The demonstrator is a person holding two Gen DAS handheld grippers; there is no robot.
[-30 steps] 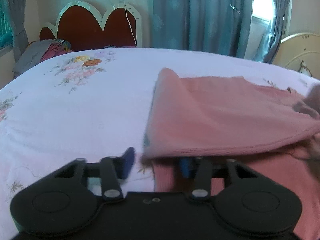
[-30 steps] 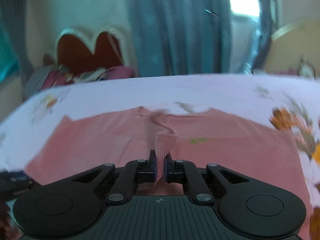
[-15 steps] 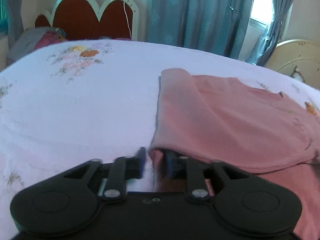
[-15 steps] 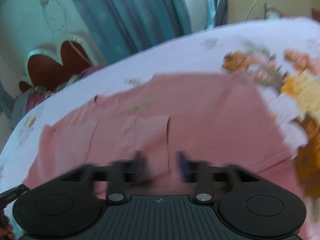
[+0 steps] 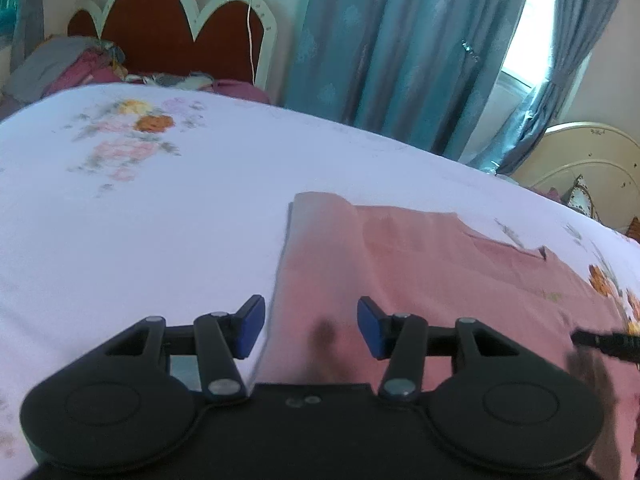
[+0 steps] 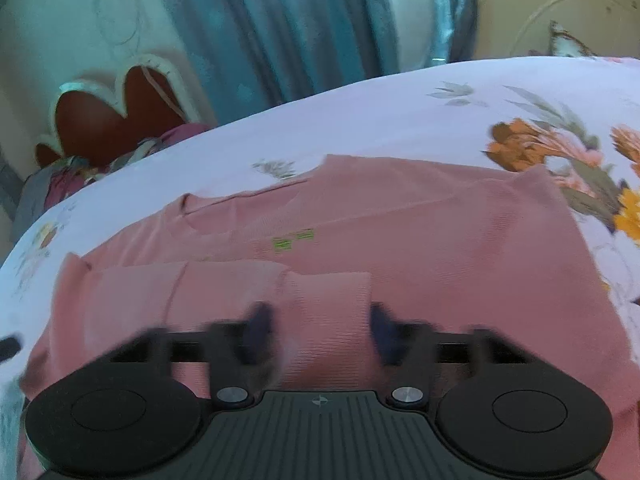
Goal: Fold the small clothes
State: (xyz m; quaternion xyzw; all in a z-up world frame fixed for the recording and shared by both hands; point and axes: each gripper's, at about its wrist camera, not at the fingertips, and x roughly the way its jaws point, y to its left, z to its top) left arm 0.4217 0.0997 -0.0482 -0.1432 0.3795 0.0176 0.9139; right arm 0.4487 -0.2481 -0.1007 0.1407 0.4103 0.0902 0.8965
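A pink long-sleeved top (image 5: 420, 264) lies flat on the floral bedsheet (image 5: 160, 208), its left side folded inward. My left gripper (image 5: 311, 326) is open and empty, over the top's folded left edge. In the right wrist view the pink top (image 6: 420, 232) fills the middle, with a sleeve (image 6: 326, 312) folded across its body. My right gripper (image 6: 320, 330) is open and empty, its blurred fingers on either side of the sleeve's cuff. The right gripper's tip (image 5: 608, 344) shows at the right edge of the left wrist view.
A red scalloped headboard (image 5: 168, 40) and a heap of clothes (image 5: 76, 68) stand at the bed's far end. Blue curtains (image 5: 400, 52) hang behind. A cream footboard (image 5: 588, 160) stands at the right. White floral sheet lies left of the top.
Both grippers have opened. The right one let go of the sleeve, which now lies flat across the top. The left one released the folded left edge and pulled back slightly.
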